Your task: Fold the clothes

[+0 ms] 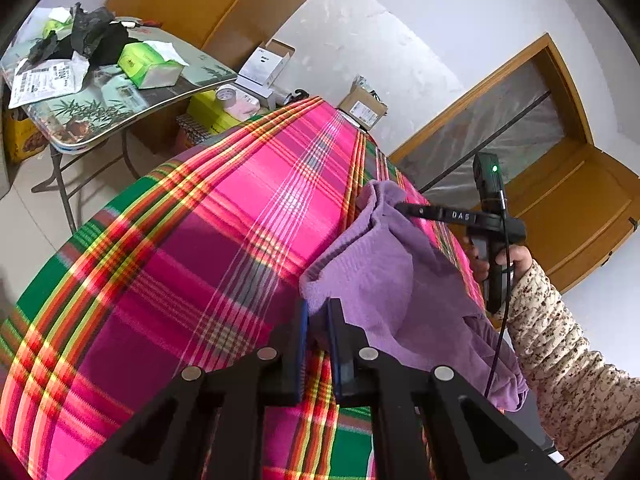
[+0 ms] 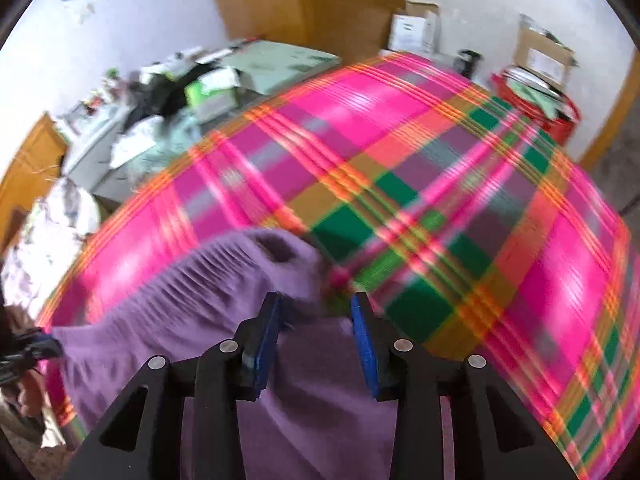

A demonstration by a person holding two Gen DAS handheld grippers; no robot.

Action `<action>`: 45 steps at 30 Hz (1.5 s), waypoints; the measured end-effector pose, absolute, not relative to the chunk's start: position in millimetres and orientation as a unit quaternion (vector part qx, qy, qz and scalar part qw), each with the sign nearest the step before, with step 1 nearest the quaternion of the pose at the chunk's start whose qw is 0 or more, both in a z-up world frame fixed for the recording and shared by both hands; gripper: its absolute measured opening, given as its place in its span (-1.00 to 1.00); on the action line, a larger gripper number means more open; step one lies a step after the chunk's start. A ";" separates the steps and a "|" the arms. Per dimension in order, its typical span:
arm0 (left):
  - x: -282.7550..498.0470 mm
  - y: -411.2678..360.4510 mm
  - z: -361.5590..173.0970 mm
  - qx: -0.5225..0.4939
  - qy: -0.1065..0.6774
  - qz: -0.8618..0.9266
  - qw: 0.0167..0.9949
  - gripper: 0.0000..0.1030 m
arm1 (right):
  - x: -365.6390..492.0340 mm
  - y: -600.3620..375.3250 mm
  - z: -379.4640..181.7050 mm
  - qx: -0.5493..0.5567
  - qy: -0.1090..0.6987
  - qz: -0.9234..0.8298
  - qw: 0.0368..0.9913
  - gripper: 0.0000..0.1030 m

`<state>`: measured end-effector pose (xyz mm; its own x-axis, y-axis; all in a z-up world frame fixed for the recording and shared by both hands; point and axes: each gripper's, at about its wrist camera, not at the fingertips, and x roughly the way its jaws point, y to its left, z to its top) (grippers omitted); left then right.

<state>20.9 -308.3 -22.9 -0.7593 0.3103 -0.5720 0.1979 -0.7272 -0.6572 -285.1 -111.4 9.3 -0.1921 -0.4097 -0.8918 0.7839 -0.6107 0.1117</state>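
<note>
At the far left of the left wrist view stands a folding table [image 1: 168,96] cluttered with a green tissue pack [image 1: 150,66], black plastic bags [image 1: 86,32] and a printed mailer [image 1: 46,80]. Beside it, against the wall, sit cardboard boxes [image 1: 362,106].

In the middle spreads the worktop, covered with a pink, green and orange plaid cloth [image 1: 192,240]. The purple garment [image 1: 384,280] lies bunched near the cloth's right side, its ribbed hem facing the left tool [image 1: 318,316]. That tool's blue-padded fingers [image 1: 334,344] stand close together with a corner of the hem pinched between them.

Further right in the same view, the right tool [image 1: 404,208] reaches in sideways, its tip against the raised upper fold of the garment, held by a hand [image 1: 508,260] in a speckled sleeve [image 1: 560,344].

The right wrist view is blurred. At its left edge the left tool [image 2: 36,346] grips the garment's corner. The purple garment [image 2: 192,308] stretches from there toward the right tool [image 2: 318,312], whose fingers [image 2: 364,340] stand well apart over the fabric, with purple cloth showing in the gap between them. The plaid cloth [image 2: 460,184] fills the right.
</note>
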 end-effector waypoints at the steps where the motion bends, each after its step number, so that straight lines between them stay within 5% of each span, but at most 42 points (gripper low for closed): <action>1: 21.3 -309.0 -23.7 -0.347 -0.369 0.862 0.030 -0.81 | -284.9 -113.8 8.5 0.495 0.190 -0.748 0.400 -0.27; 6: 21.2 -308.8 -30.0 -0.355 -0.371 0.857 0.030 -0.80 | -283.7 -125.7 4.5 0.492 0.193 -0.744 0.410 -0.28; 8: 19.2 -308.0 -32.5 -0.359 -0.375 0.854 0.031 -0.79 | -282.2 -130.6 4.0 0.488 0.196 -0.744 0.412 -0.70; 11: 15.4 -308.7 -35.5 -0.364 -0.381 0.849 0.036 -0.79 | -274.2 -138.5 10.0 0.468 0.212 -0.754 0.409 -0.75; 26: 31.8 -330.0 -32.7 -0.322 -0.416 0.850 0.036 -0.84 | -261.6 -218.9 33.1 0.394 0.332 -0.759 0.398 -0.76; 45: 68.8 -365.0 -34.5 -0.303 -0.435 0.847 -0.035 -0.84 | -243.1 -293.9 10.7 0.376 0.359 -0.744 0.420 -0.76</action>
